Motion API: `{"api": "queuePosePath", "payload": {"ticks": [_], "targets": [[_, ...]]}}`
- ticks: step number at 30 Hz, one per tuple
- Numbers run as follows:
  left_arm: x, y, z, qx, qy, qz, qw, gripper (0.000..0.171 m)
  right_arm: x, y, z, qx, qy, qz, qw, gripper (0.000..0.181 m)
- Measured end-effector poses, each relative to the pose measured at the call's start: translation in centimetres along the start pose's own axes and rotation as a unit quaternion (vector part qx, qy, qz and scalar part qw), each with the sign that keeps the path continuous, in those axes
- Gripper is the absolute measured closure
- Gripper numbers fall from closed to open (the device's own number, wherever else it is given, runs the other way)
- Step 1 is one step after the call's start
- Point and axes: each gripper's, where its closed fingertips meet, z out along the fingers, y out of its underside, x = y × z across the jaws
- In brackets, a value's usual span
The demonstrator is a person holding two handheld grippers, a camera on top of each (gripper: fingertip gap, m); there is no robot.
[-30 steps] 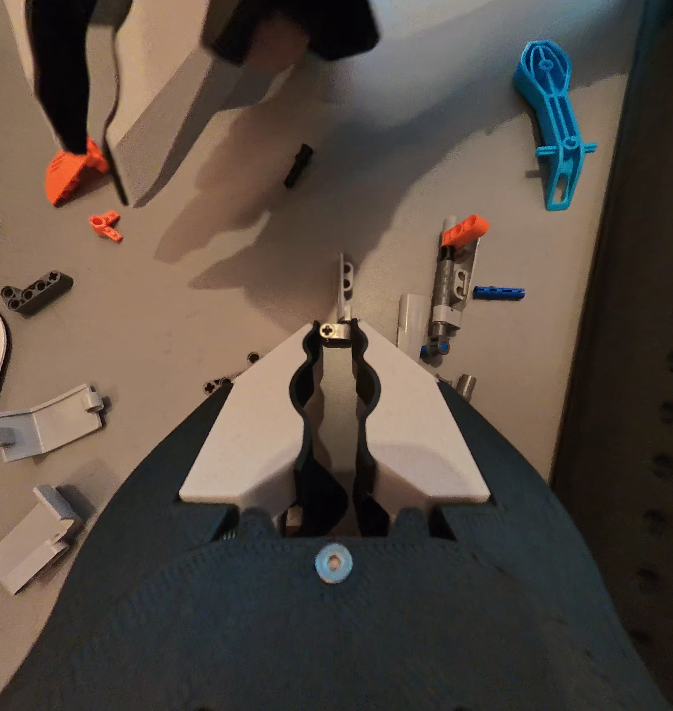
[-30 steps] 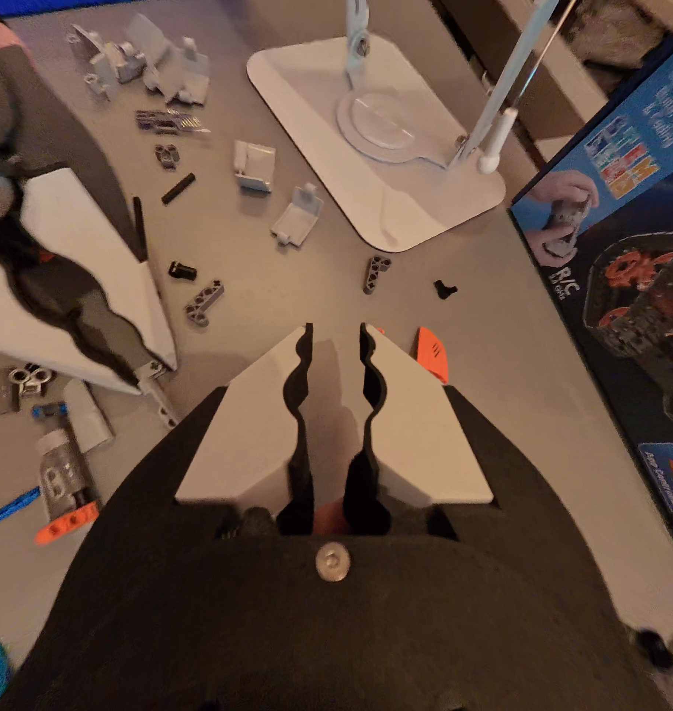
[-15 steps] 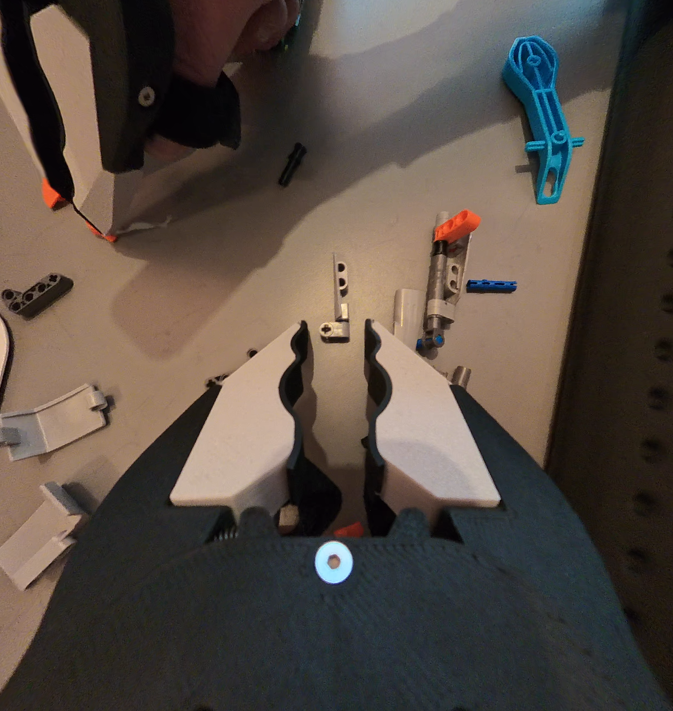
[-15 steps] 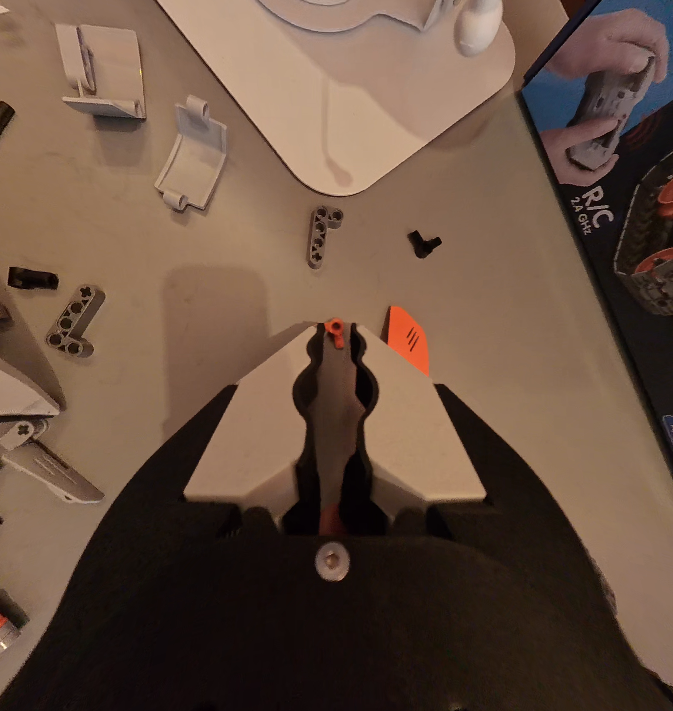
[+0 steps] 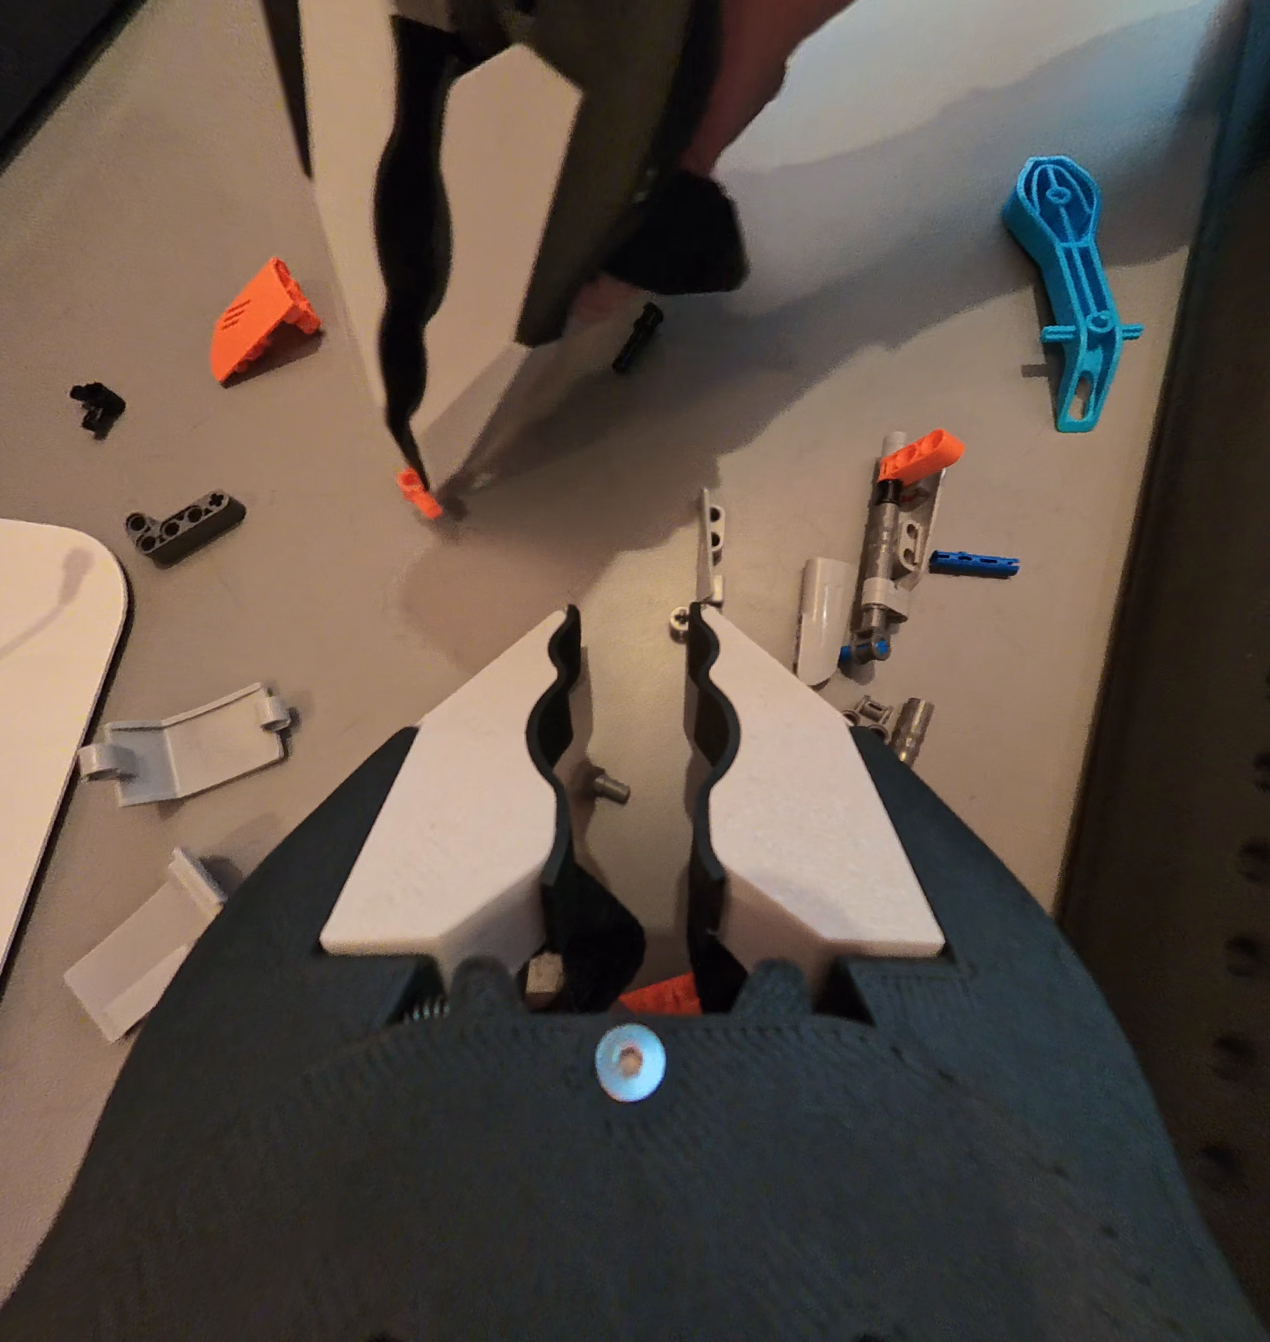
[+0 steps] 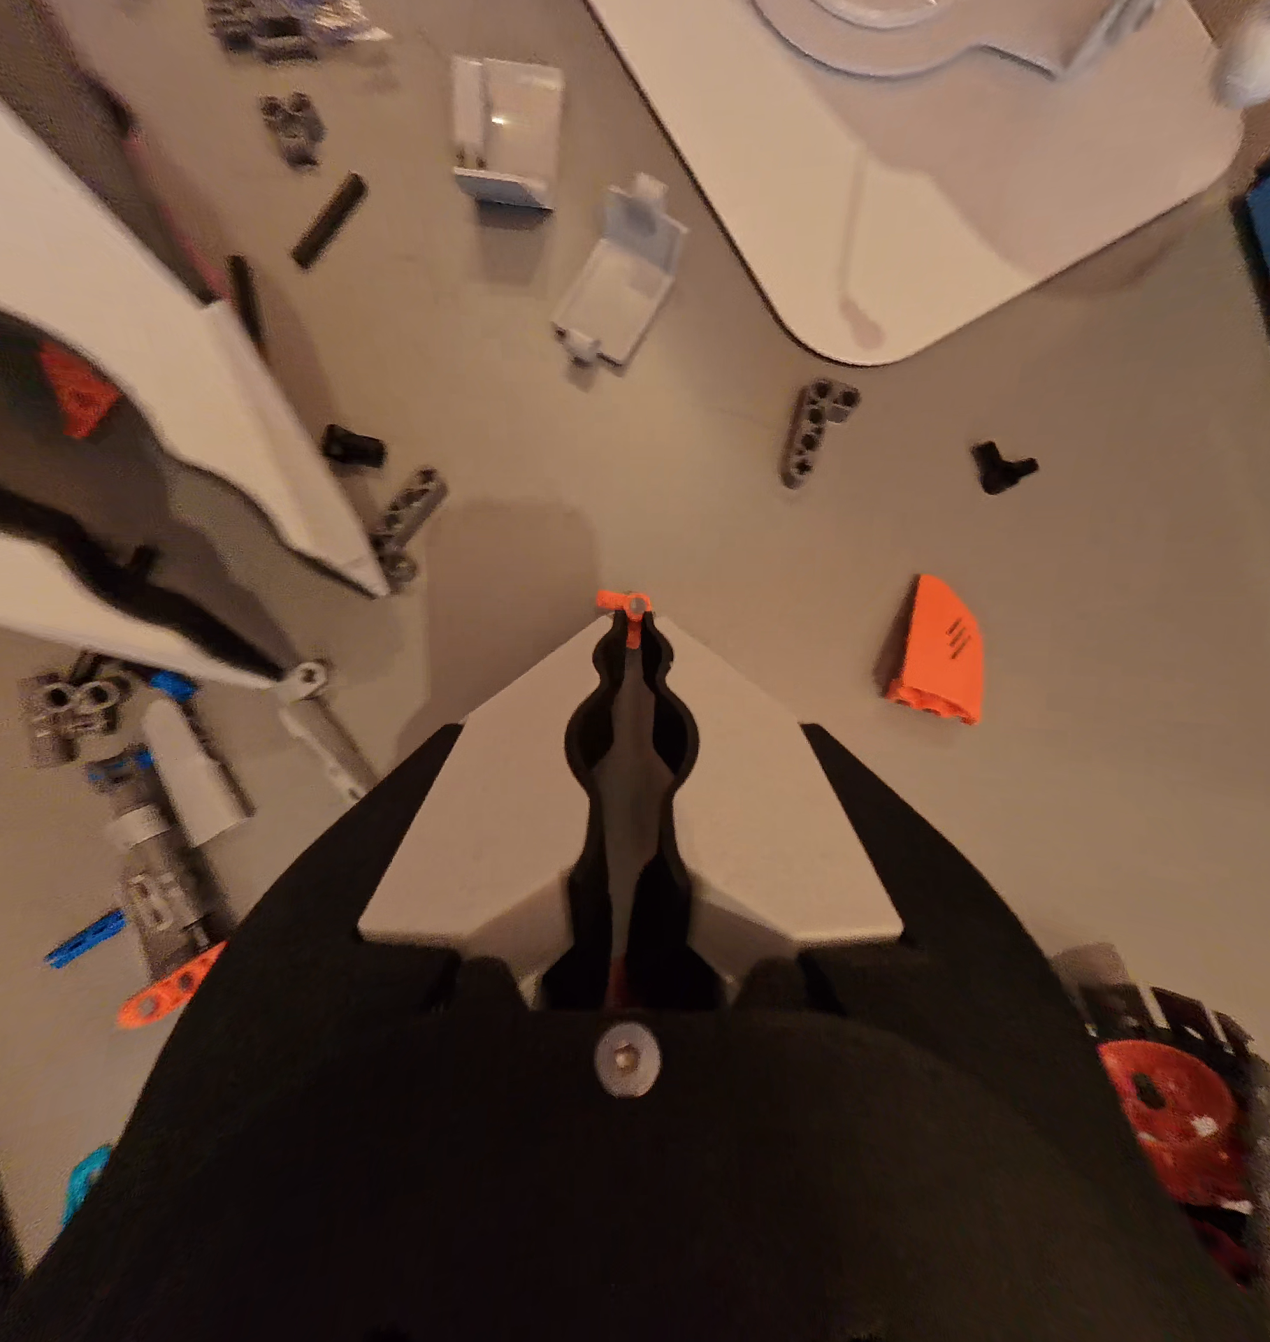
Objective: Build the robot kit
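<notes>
My right gripper is shut on a small orange connector, which sticks out past its tips. In the left wrist view this gripper comes down from the top, with the orange connector low over the grey table. My left gripper is open and empty. A thin light grey beam with a cross-hole end lies on the table, touching its right fingertip. A small grey pin lies between the fingers. The left gripper also shows at the left of the right wrist view.
Loose parts lie around: an orange wedge panel, a dark L-beam, grey panels, a grey cylinder assembly with an orange beam, a blue axle and a blue curved piece. A white lamp base stands behind. My right fingertips sit around 8 cm from my left ones.
My left gripper opened and let go of the grey beam, then drew back slightly. My right gripper closed on the orange connector and carried it toward the left gripper.
</notes>
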Motion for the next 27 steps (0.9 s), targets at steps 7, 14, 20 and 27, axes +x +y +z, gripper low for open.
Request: {"api": "queuePosePath", "payload": {"ticks": [7, 14, 20, 27], "targets": [[-1.2, -0.2, -0.9, 0.025, -0.019, -0.022, 0.999, 0.147, -4.3, -0.6, -2.2, 0.058, -0.017, -0.089, 0.994, 0.181], [-0.9, -2.8, -1.7, 0.104, 0.016, -0.078, 0.991, 0.160, -6.2, -2.1, -4.0, 0.107, 0.022, -0.184, 0.977, 0.181], [-0.5, -3.1, -1.9, 0.115, 0.015, -0.072, 0.991, 0.168, -6.5, -2.4, -5.0, 0.131, 0.029, -0.205, 0.970, 0.180], [-0.4, -4.1, -2.7, 0.137, -0.045, 0.044, 0.989, 0.169, -7.0, -3.1, -6.6, 0.179, -0.066, -0.131, 0.973, 0.169]]}}
